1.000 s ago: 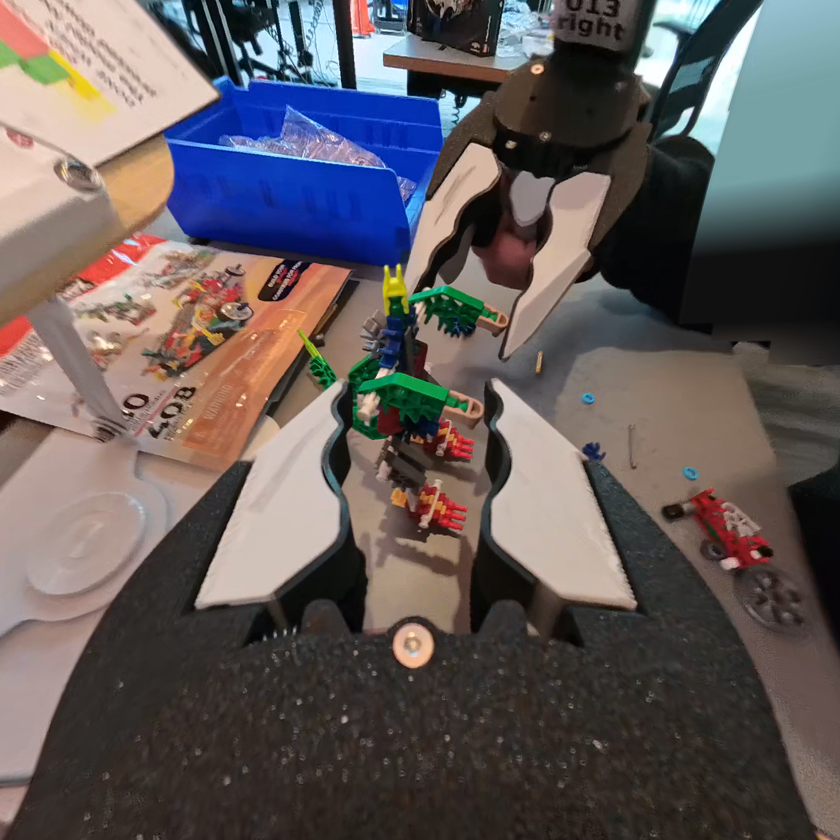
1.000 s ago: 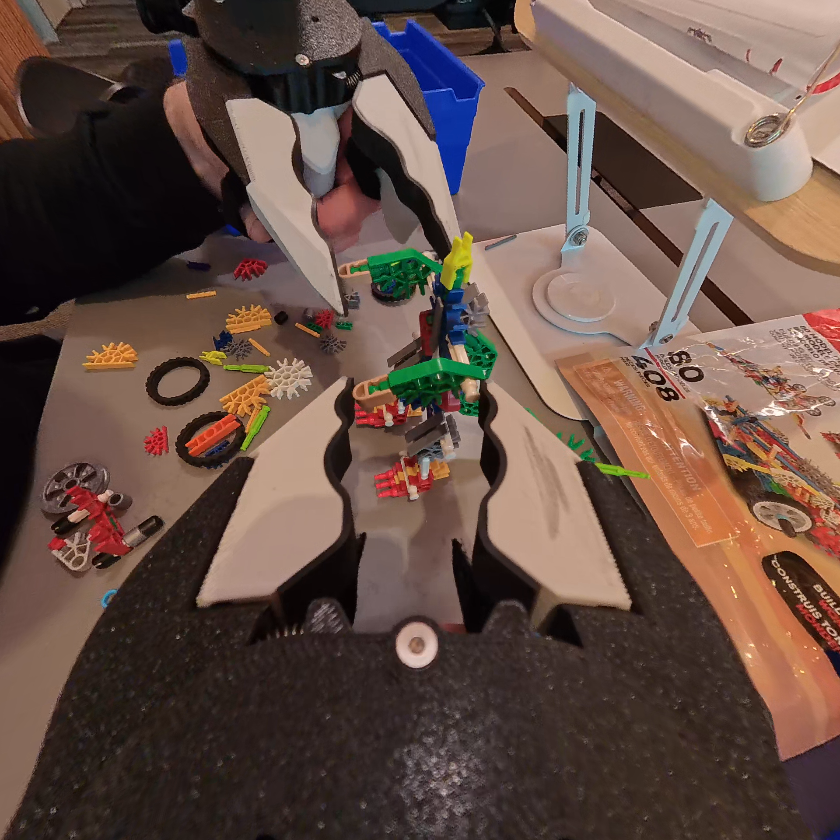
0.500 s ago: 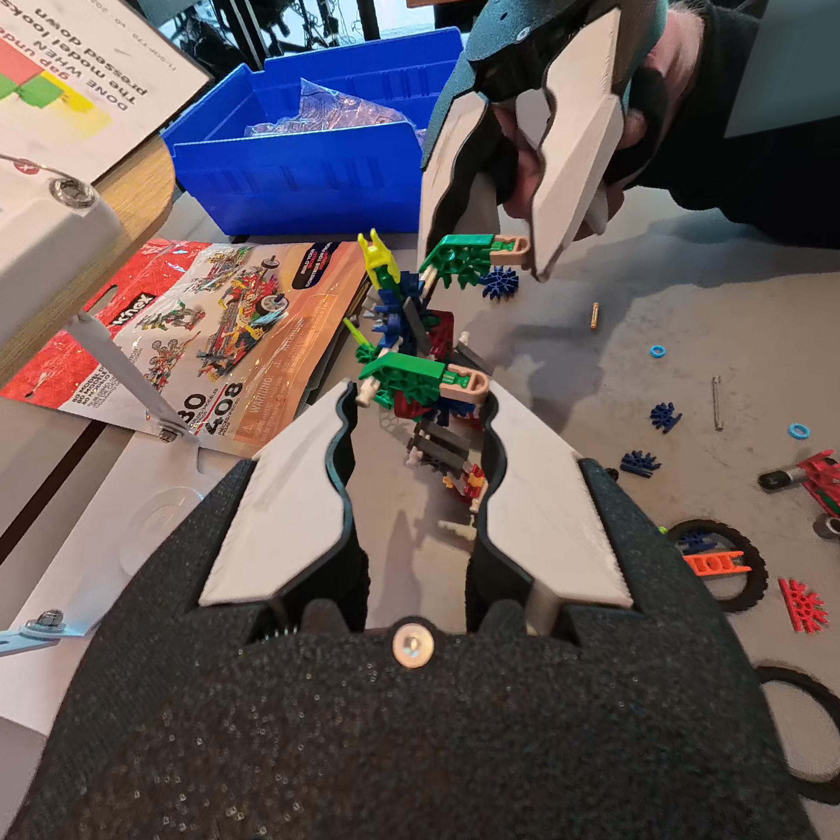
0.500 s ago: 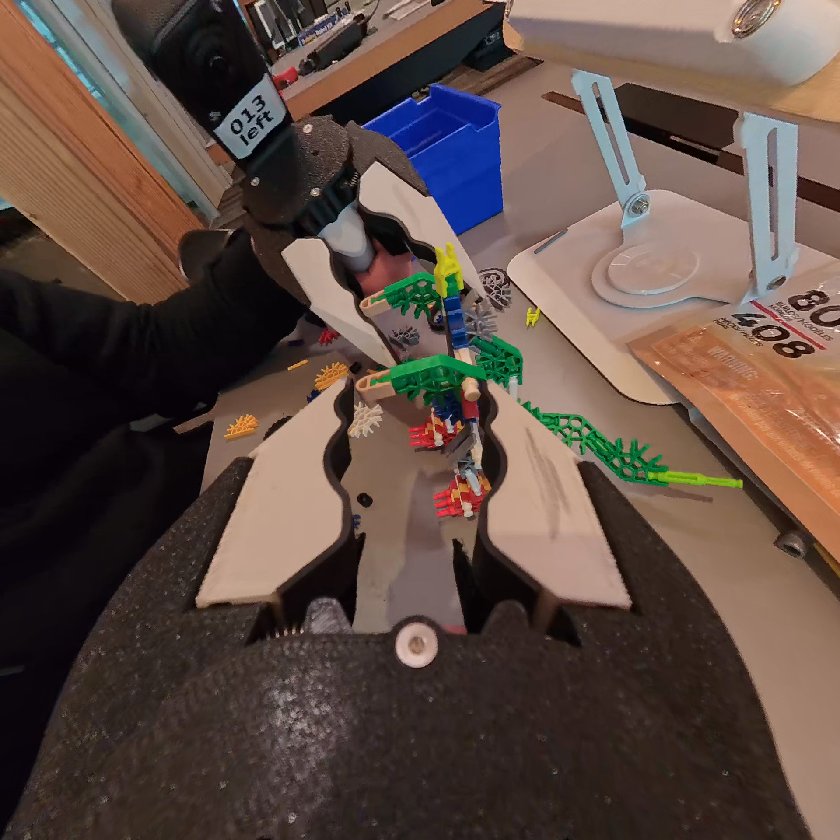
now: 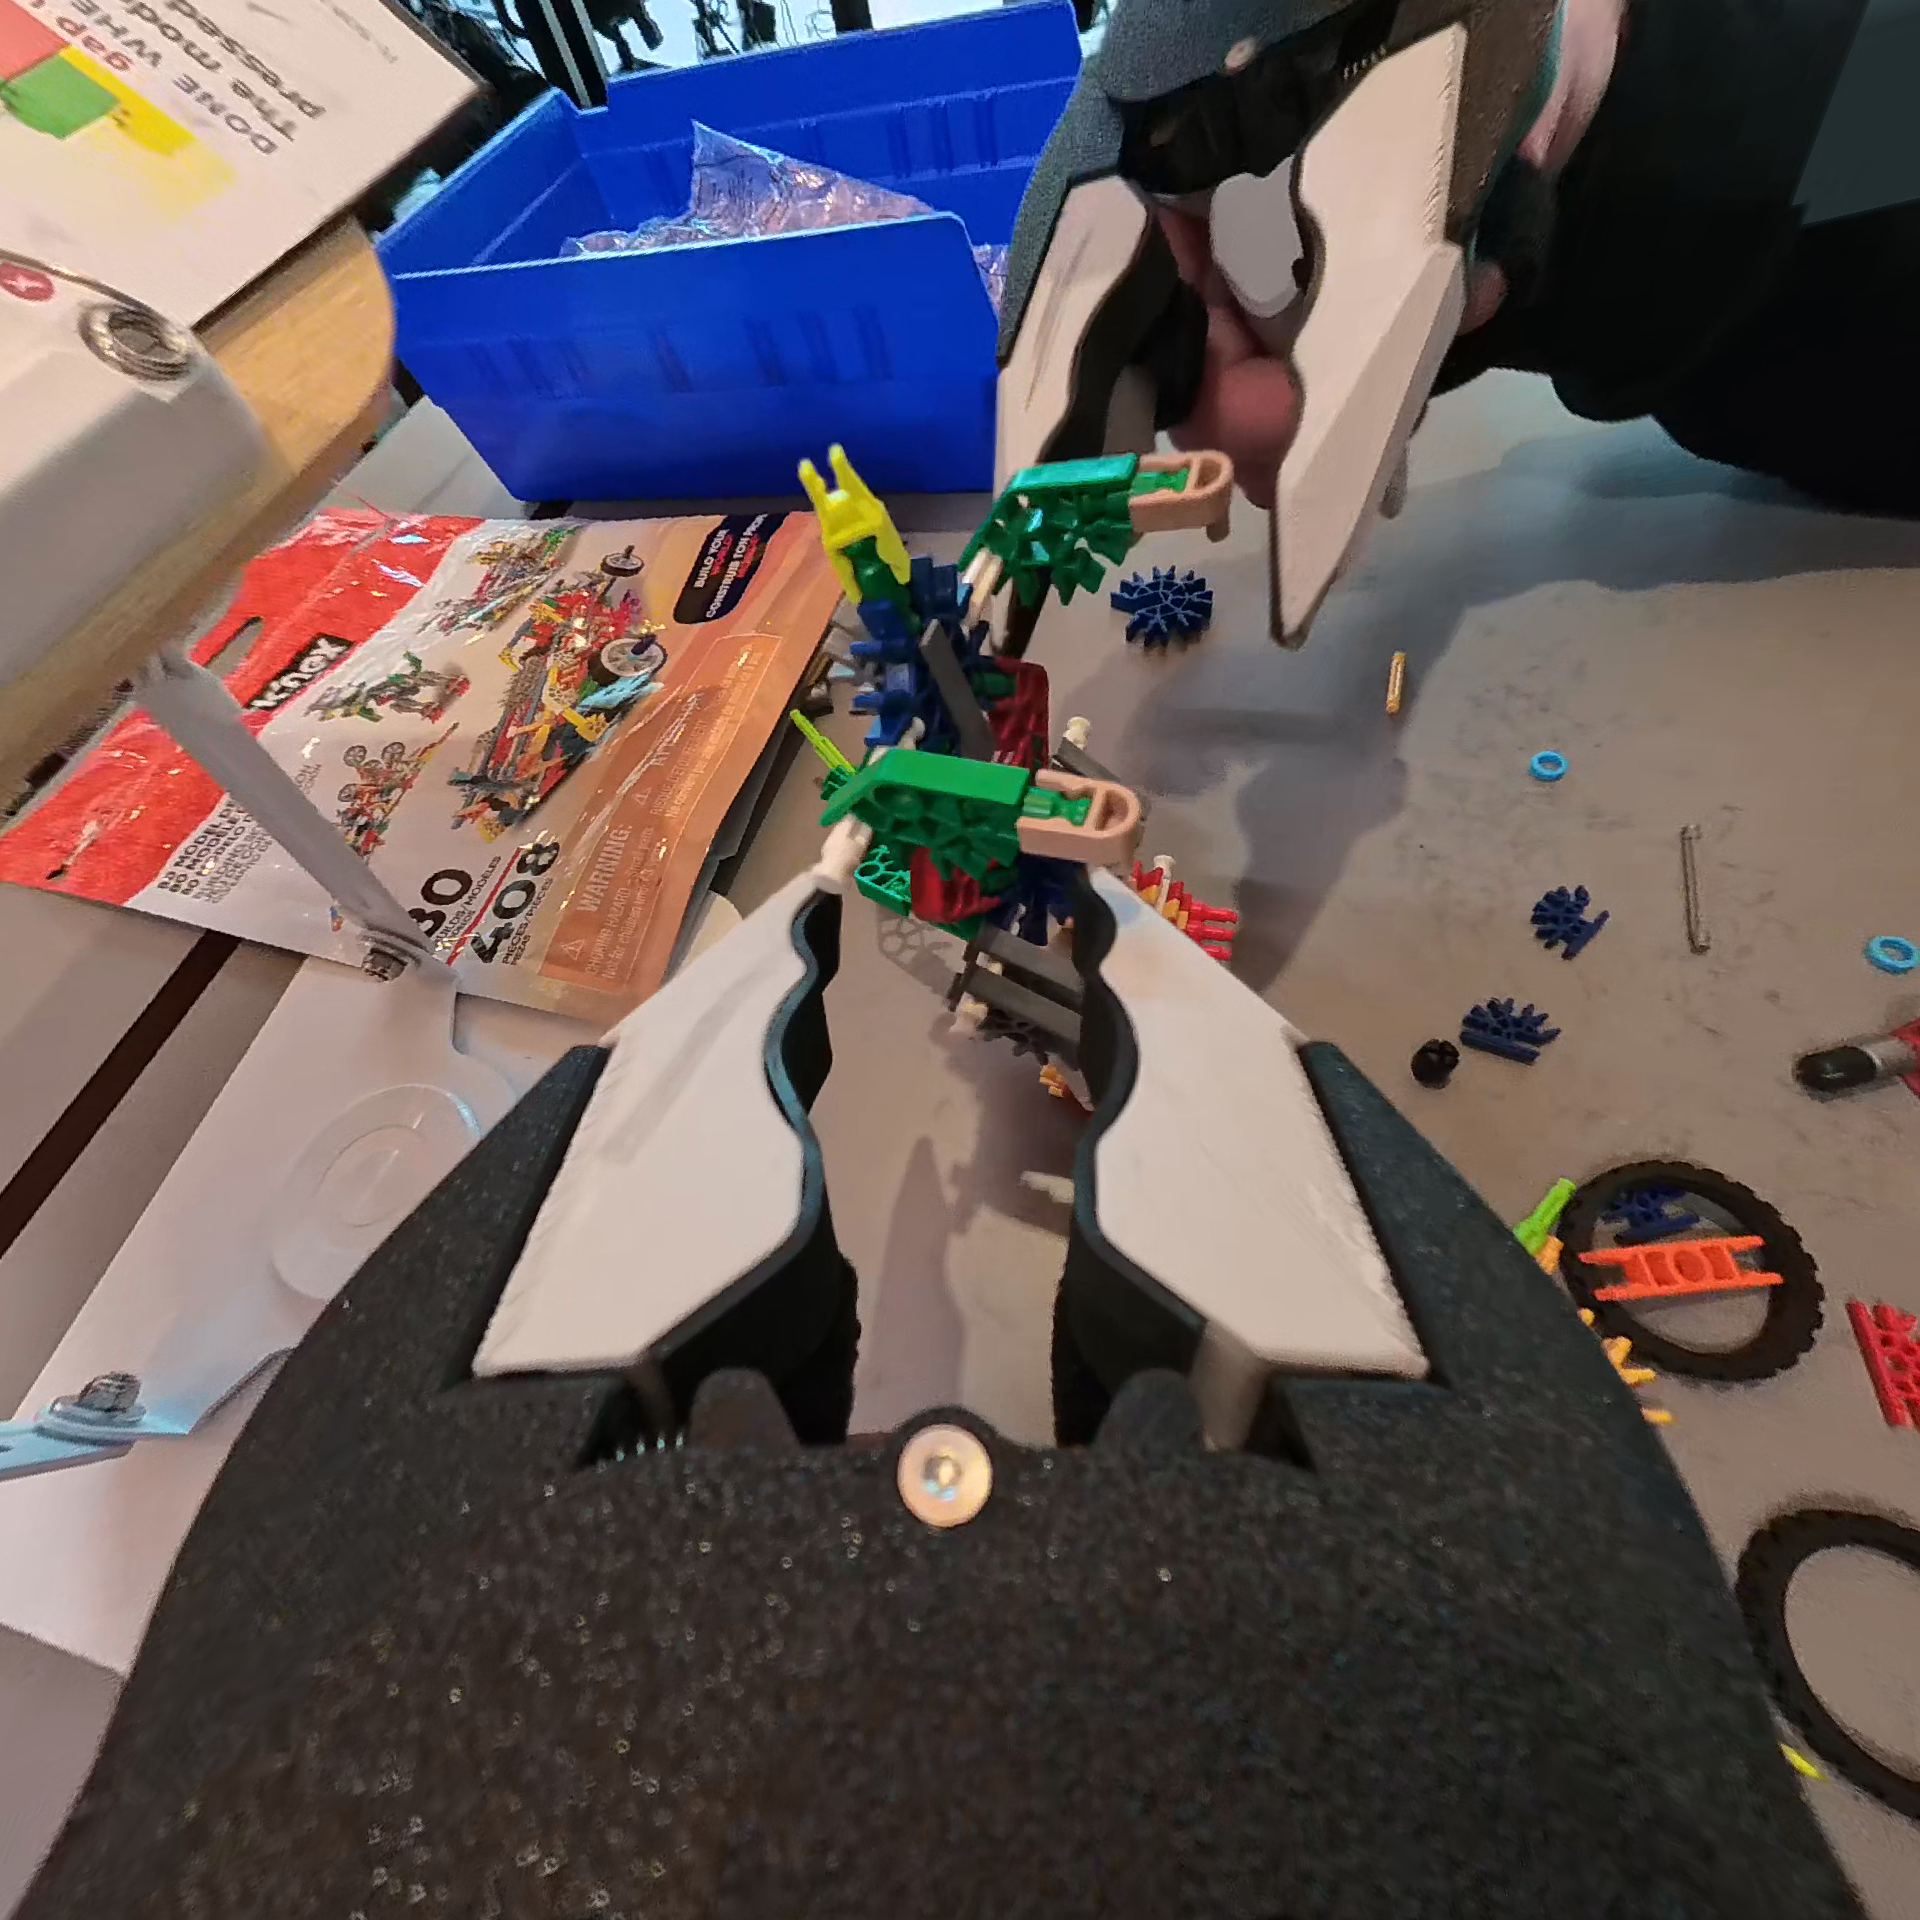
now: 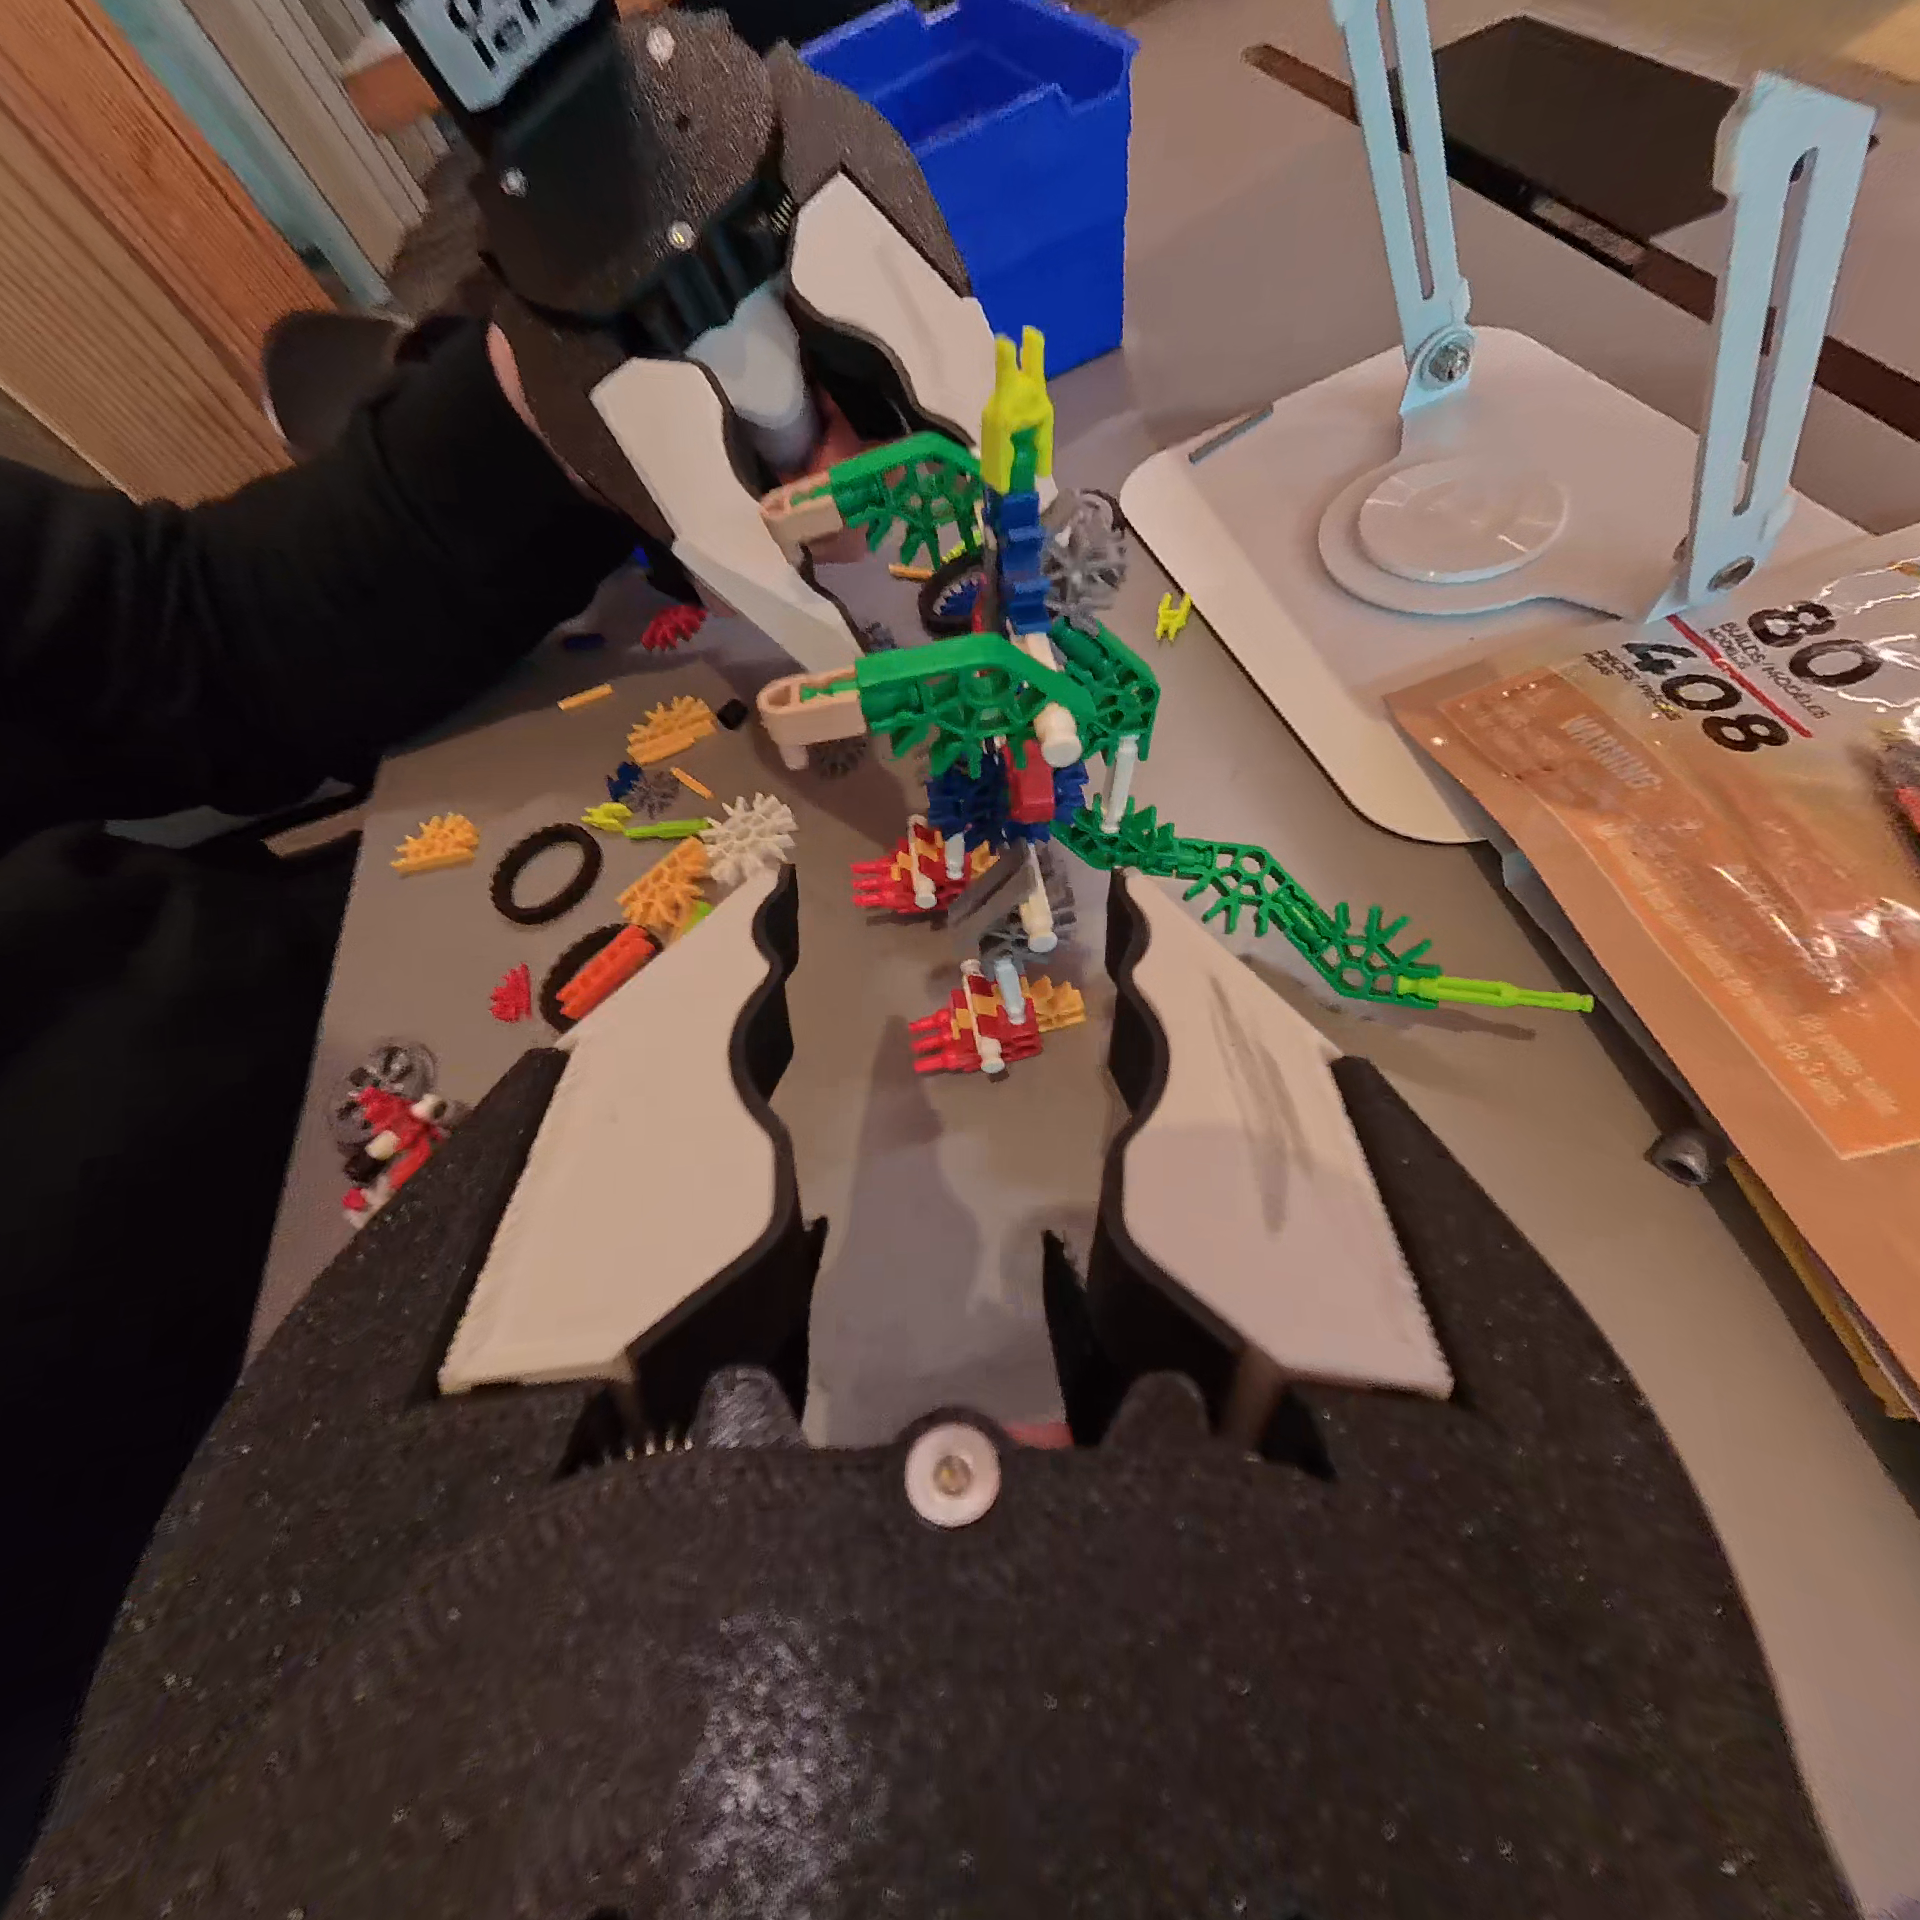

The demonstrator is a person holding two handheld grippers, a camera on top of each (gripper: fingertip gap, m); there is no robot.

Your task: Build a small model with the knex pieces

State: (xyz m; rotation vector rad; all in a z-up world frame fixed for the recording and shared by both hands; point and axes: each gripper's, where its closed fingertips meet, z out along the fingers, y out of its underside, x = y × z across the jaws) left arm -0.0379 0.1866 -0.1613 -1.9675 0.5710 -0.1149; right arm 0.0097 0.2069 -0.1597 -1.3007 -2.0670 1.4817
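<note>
Left gripper [image 5: 951, 904]: jaws part-open, toy model [image 5: 961, 821] at the tips; contact unclear, model's base hidden. Right gripper [image 6: 951, 904]: jaws wide, empty, model just beyond. Blue bin [image 5: 686, 343] farther, top cut off.

Even, soft indoor light; faint shadows on the grey table; wide-angle bending and motion blur at edges.

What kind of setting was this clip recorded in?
Probably a workshop or lab bench used for toy building: loose construction pieces lie around a toy figure on a grey table, beside a blue parts bin.
</note>
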